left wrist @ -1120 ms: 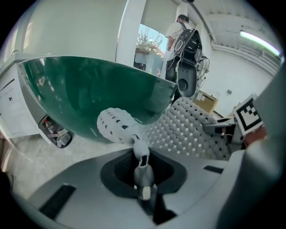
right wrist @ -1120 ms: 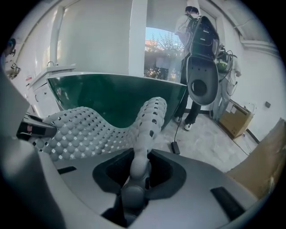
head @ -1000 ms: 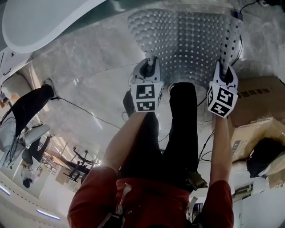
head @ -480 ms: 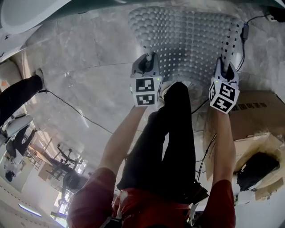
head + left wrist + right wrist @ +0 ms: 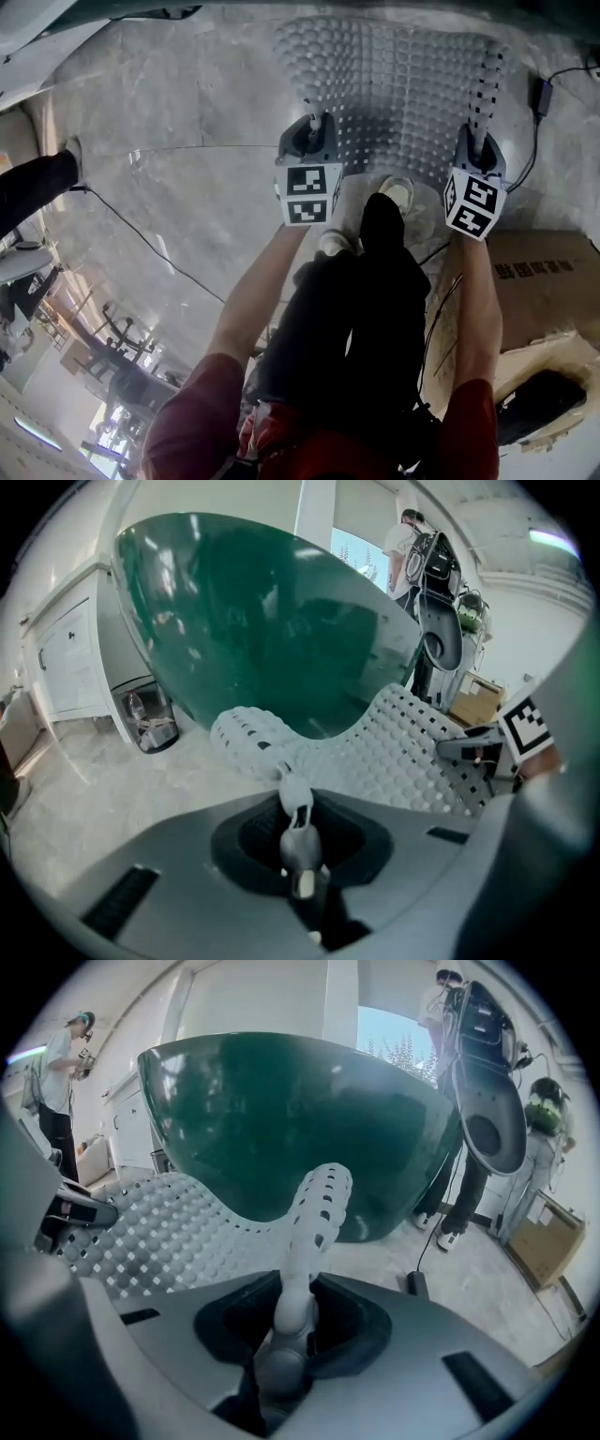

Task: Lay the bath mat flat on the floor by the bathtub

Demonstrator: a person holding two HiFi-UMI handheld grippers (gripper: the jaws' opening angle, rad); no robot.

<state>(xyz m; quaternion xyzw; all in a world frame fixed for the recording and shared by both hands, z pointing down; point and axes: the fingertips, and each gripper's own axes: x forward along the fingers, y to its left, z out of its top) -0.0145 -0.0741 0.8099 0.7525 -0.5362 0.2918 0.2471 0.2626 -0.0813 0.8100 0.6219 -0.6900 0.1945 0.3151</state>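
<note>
A grey bubbled bath mat [image 5: 398,89] with small holes is spread over the marble floor in front of the dark green bathtub [image 5: 262,621]. Its near edge is lifted by both grippers. My left gripper [image 5: 312,134] is shut on the near left corner, pinched between the jaws [image 5: 298,829]. My right gripper [image 5: 478,145] is shut on the near right corner [image 5: 295,1312], and the mat's right edge [image 5: 321,1206] rises from it as a curled strip. From the left gripper view the right gripper [image 5: 506,738] shows beyond the mat [image 5: 384,752].
A cardboard box [image 5: 544,272] lies at the right, and a cable [image 5: 141,225] crosses the floor at the left. A power adapter [image 5: 542,94] sits right of the mat. My shoes [image 5: 398,192] stand just behind the mat. A bin [image 5: 150,728] and people [image 5: 469,1147] stand near the tub.
The head view has tilted down, so the white tub rim has slid out at the top left. Both grippers keep their hold; the mat's near edge sits lower, and my shoes now show behind it.
</note>
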